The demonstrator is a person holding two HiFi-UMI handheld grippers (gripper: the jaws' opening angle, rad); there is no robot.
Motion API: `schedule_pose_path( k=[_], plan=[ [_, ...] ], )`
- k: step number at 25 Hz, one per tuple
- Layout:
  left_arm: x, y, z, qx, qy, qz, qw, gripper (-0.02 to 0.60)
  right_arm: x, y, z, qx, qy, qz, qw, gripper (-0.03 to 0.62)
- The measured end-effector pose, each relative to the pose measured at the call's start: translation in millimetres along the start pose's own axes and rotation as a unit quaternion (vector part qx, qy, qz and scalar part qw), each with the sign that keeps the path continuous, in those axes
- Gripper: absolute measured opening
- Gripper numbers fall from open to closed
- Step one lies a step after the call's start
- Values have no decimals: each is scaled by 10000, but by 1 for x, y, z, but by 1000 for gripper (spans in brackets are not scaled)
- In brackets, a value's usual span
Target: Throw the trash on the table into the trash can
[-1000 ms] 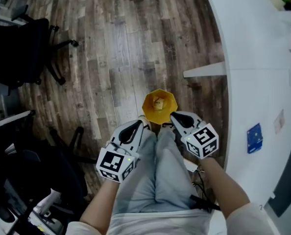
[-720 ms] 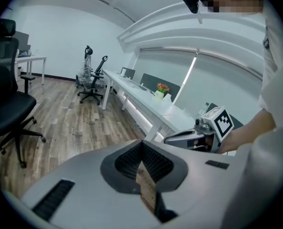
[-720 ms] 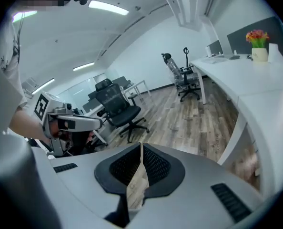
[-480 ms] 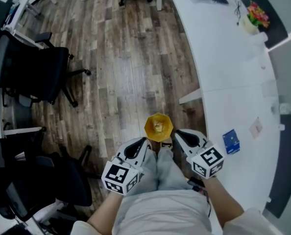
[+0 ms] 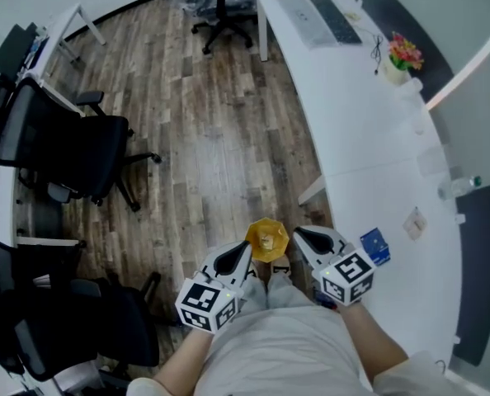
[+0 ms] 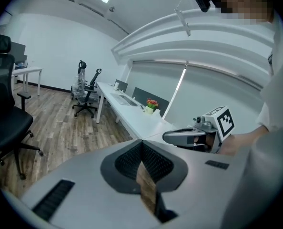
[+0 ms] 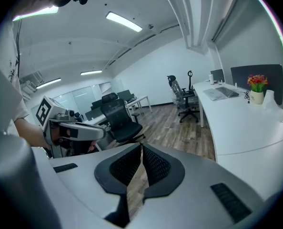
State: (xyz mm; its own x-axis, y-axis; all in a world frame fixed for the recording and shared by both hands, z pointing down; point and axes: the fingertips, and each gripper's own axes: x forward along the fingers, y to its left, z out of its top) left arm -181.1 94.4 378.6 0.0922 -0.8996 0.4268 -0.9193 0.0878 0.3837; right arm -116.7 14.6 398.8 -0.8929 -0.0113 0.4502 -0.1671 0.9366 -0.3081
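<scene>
Head view: yellow trash can [image 5: 252, 236] holds a pale crumpled scrap [image 5: 267, 240], small blue pack [image 5: 374, 244] on the bench [image 5: 369, 155] right of the can looks light, flat, probably slick, so pinch an edge; left gripper view: left gripper [image 6: 142, 144] jaws clenched, empty; right gripper view: right gripper [image 7: 141, 148] likewise clenched, empty.

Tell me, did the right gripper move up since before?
Yes, upward. The right gripper rose away from the yellow trash can: the can looks smaller now, the gripper about the same.
</scene>
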Motion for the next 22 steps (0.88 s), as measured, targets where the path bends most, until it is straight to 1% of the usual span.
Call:
schedule_pose_path(
  k=[8,12,13,17,22],
  plan=[
    [-1,-17,3,208,90,-149,9996,0,-9,3,-3,2,-47,-10,10000,41],
    [-2,-25,4,-10,119,-454,9989,2,-11,5,0,-2,-112,-12,9999,41],
    [-2,-26,5,-8,91,-478,9988,2,-13,5,0,7,-127,-10,9999,41],
    [-3,-30,5,277,65,-386,9989,2,-18,6,0,24,-171,-23,9998,41],
    [-2,-34,6,323,79,-387,9987,2,-26,3,-1,47,-208,-77,9997,41]
  ],
)
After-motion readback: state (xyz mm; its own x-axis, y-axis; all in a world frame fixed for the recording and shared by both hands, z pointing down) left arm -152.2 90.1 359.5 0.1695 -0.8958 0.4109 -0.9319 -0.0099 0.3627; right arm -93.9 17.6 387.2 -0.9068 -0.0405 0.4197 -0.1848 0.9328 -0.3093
